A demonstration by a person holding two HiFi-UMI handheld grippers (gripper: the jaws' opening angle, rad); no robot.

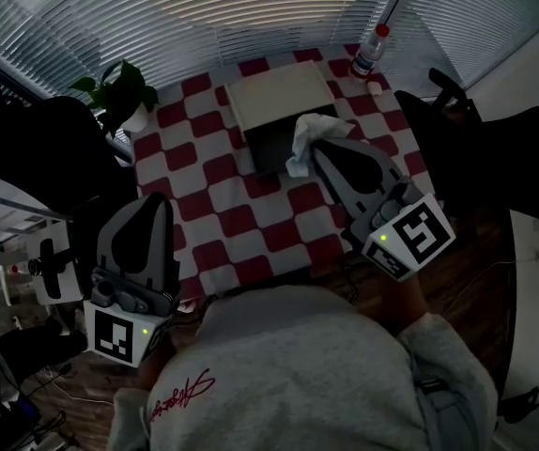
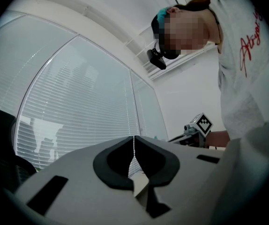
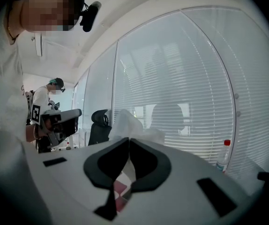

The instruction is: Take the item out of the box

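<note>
Tissue point(image 1: 303, 135) clamped in our R gripper point(image 1: 314, 150), we judge approx. out of box point(image 1: 279, 101); L gripper point(image 1: 155, 203) jaws together, empty. 1 step left: set down.

The head view is dim and underexposed. Its only strong light is a bright patch on the blinds point(image 1: 251, 7) at 12 o'clock, and it fades quickly down the checked cloth of the counter point(image 1: 232, 224). At 9 and 3 o'clock the picture sinks to near black, with detail lost. Both gripper views are far brighter, backlit by daylight through slatted windows. Fisheye distortion bows the slats and frames, and the corners are vignetted black. In the right gripper view the tissue point(image 3: 127, 122) at the right hand-held gripper point(image 3: 130, 138) looks washed out and soft against the glare — the near grey shell is blurred too.
</note>
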